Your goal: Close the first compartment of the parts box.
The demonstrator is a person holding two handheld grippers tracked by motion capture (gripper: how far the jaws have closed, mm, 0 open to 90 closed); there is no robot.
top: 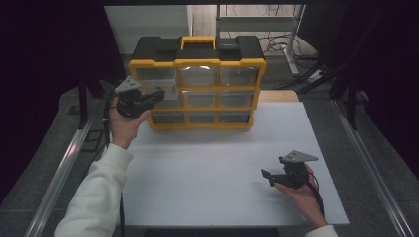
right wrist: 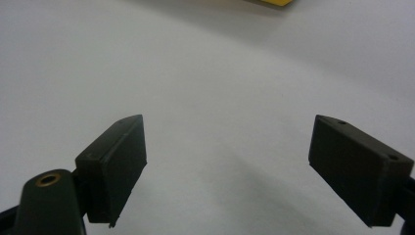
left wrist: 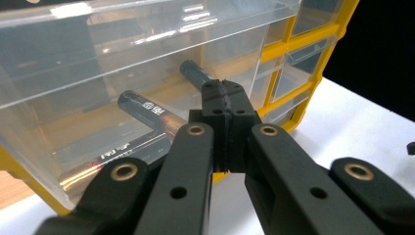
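A yellow and black drawer cabinet (top: 197,126) with clear drawers stands at the back of the white table (top: 217,163). My left gripper (top: 157,95) is up against the left drawer of its middle row, which sticks out a little. In the left gripper view the left gripper (left wrist: 225,90) has its jaws pressed together at the front of that clear drawer (left wrist: 73,73). Whether they pinch the drawer's lip is unclear. Inside the drawer lie dark batteries (left wrist: 147,111). My right gripper (top: 267,177) rests low over the table at the front right, open and empty, also seen as right gripper (right wrist: 227,142).
The cabinet carries a yellow handle (top: 197,40) on its black top. Metal rails (top: 64,168) run along both sides of the table. A desk frame and cables (top: 291,44) stand behind the cabinet. Bare white tabletop lies between the two hands.
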